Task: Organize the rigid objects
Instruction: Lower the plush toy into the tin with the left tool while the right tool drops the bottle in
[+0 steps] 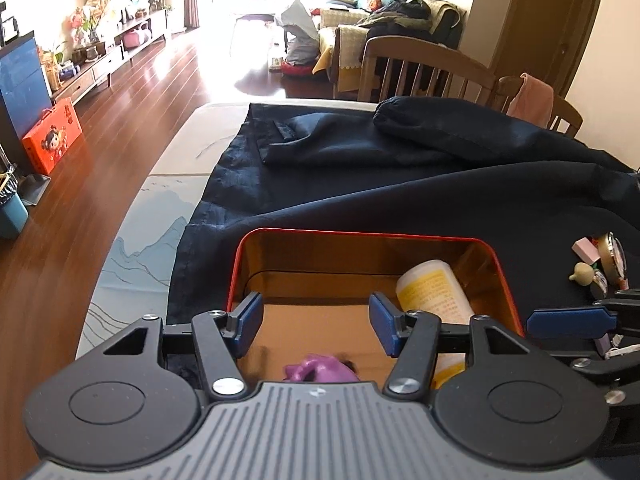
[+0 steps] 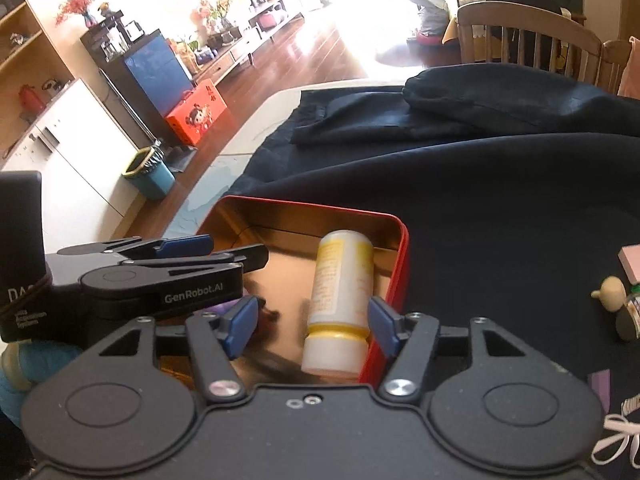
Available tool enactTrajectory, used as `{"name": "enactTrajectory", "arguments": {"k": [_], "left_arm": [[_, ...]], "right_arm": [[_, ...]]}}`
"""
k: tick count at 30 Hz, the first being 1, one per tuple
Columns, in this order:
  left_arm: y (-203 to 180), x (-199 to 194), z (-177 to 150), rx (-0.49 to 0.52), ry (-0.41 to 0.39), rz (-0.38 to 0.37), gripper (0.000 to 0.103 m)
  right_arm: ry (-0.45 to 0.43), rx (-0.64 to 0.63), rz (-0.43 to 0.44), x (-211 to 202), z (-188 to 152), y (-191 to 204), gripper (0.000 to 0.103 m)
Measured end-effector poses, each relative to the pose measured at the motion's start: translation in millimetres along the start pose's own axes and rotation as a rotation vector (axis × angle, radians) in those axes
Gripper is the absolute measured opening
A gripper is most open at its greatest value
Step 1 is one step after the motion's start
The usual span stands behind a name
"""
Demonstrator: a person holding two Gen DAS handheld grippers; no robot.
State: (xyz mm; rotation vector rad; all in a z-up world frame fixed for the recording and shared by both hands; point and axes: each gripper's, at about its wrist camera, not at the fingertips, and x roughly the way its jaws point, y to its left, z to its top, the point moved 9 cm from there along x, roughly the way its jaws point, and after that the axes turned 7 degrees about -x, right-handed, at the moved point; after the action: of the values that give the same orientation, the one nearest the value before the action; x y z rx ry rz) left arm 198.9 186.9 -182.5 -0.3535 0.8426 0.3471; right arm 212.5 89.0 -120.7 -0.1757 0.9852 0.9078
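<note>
A red tin (image 1: 360, 233) with a gold inside sits on a dark blue cloth (image 1: 440, 184). In it lies a white and yellow bottle (image 1: 432, 284) on its side, along the right wall, with a purple toy (image 1: 320, 368) at the near end. My left gripper (image 1: 316, 320) hangs open above the tin with nothing between its pads. In the right wrist view, my right gripper (image 2: 312, 326) is open over the tin (image 2: 304, 206). The bottle (image 2: 340, 280) lies below and between its pads, which do not press on it. The left gripper (image 2: 180, 252) reaches in from the left.
Small loose objects lie on the cloth right of the tin: a pink block (image 1: 586, 250), a wooden peg (image 1: 582, 274), a round tin (image 1: 614, 258) and a white ribbon (image 2: 620, 436). A folded dark garment (image 1: 460, 124) lies farther back. Wooden chairs (image 1: 424, 68) stand behind the table.
</note>
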Motion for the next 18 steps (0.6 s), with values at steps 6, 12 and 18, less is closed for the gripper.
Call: {"name": "enactTrajectory", "arguments": {"k": [6, 12, 18], "left_arm": [[-9.1, -20.7, -4.5, 0.003, -0.018, -0.014, 0.059], [-29.0, -43.7, -10.8, 0.016, -0.034, -0.042, 0.059], [-60.5, -64.3, -18.9, 0.044, -0.055, -0.070, 0.069]], "right_arm": [[-0.037, 0.007, 0.001, -19.8, -5.1, 1.7, 0.064], [-0.079, 0.009, -0.003, -42.1, -13.2, 0.8, 0.070], [-0.105, 0.009, -0.034, -66.1, -24.6, -13.7, 0.076]]}}
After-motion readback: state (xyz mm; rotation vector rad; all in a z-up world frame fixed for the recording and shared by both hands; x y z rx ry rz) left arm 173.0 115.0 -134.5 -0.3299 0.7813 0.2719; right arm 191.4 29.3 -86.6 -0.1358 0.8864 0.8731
